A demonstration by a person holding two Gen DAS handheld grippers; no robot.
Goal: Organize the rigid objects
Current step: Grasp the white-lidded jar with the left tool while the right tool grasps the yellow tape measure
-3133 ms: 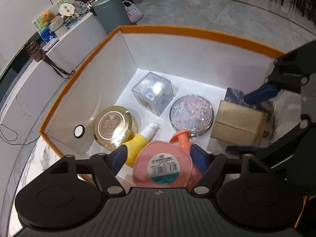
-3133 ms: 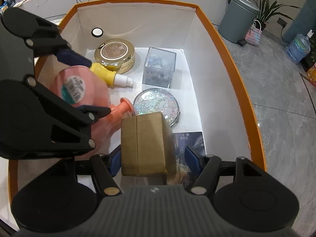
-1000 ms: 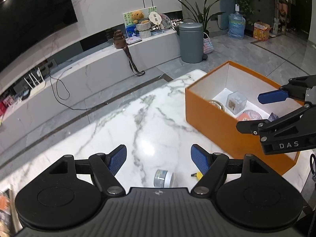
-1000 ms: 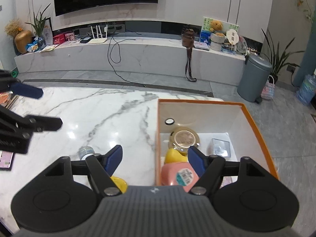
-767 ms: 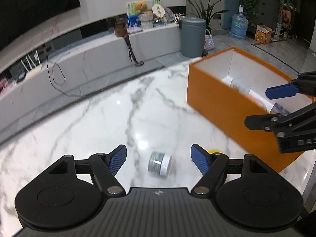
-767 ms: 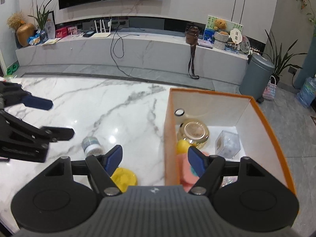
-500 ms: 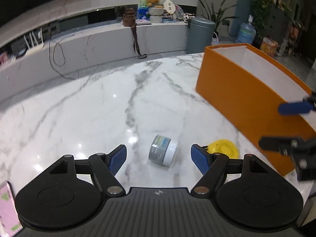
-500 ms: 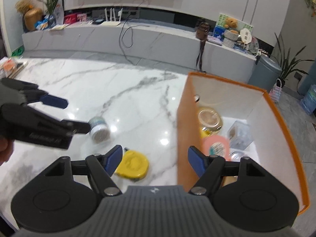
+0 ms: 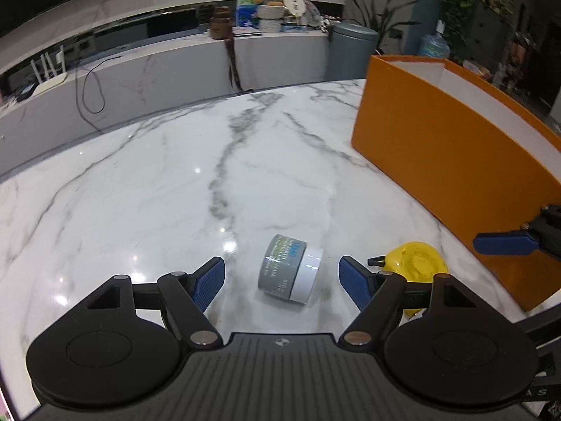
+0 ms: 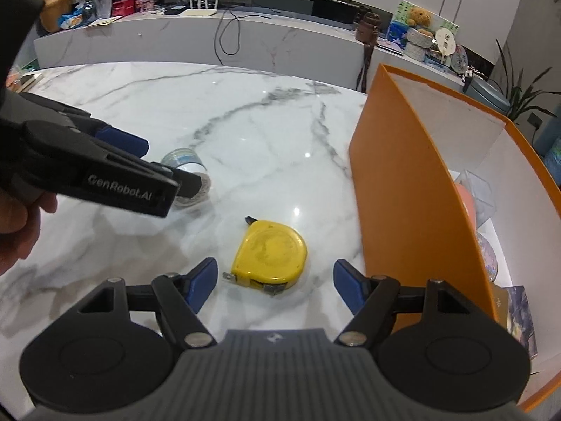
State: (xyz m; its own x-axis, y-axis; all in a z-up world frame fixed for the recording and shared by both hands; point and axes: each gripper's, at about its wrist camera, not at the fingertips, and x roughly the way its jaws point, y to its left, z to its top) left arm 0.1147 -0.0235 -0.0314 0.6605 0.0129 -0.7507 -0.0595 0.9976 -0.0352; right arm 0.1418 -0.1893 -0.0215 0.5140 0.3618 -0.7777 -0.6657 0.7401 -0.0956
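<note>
A grey jar with a white lid (image 9: 289, 269) lies on its side on the marble table, between the tips of my open left gripper (image 9: 282, 280). It shows partly hidden in the right wrist view (image 10: 189, 172). A yellow tape measure (image 10: 270, 254) lies flat just ahead of my open right gripper (image 10: 275, 284); it also shows in the left wrist view (image 9: 415, 263). The orange box (image 10: 403, 189) stands to the right and holds several items. Both grippers are empty.
The marble table (image 9: 175, 182) spreads ahead and left. The left gripper's arm (image 10: 87, 172) and a hand cross the right wrist view. A low marble bench (image 9: 175, 70) with a cable and a grey bin (image 9: 354, 49) stand beyond the table.
Both grippers have left the box, swung over to the table and dropped lower. The left one has closed in on the jar, the right one on the tape measure.
</note>
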